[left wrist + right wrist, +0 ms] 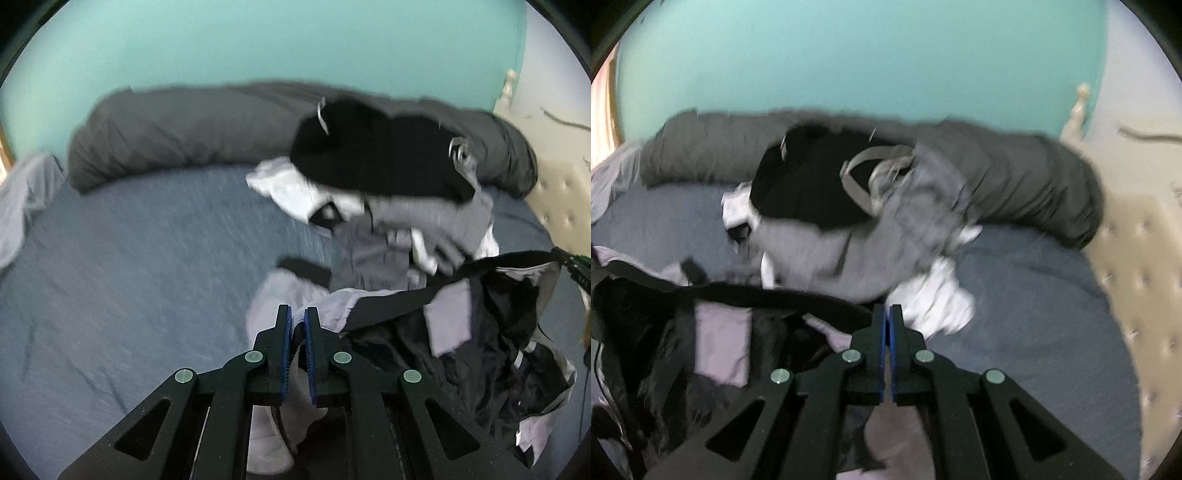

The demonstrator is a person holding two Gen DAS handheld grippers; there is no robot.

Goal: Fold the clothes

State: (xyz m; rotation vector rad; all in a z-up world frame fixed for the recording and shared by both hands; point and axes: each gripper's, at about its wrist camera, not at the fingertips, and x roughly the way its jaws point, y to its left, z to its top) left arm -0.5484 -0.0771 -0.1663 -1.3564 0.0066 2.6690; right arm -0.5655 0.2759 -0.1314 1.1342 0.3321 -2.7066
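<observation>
Both tongs are gripping one black-and-lilac garment [480,332]: left tongs [297,317] pinching its near-left edge, right tongs [887,314] clamping its black band [775,295], stretched over the bed [129,277].

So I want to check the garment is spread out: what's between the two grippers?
In the left wrist view, a black-and-lilac garment hangs between the left gripper and the right gripper, its dark edge stretched from one to the other.
</observation>
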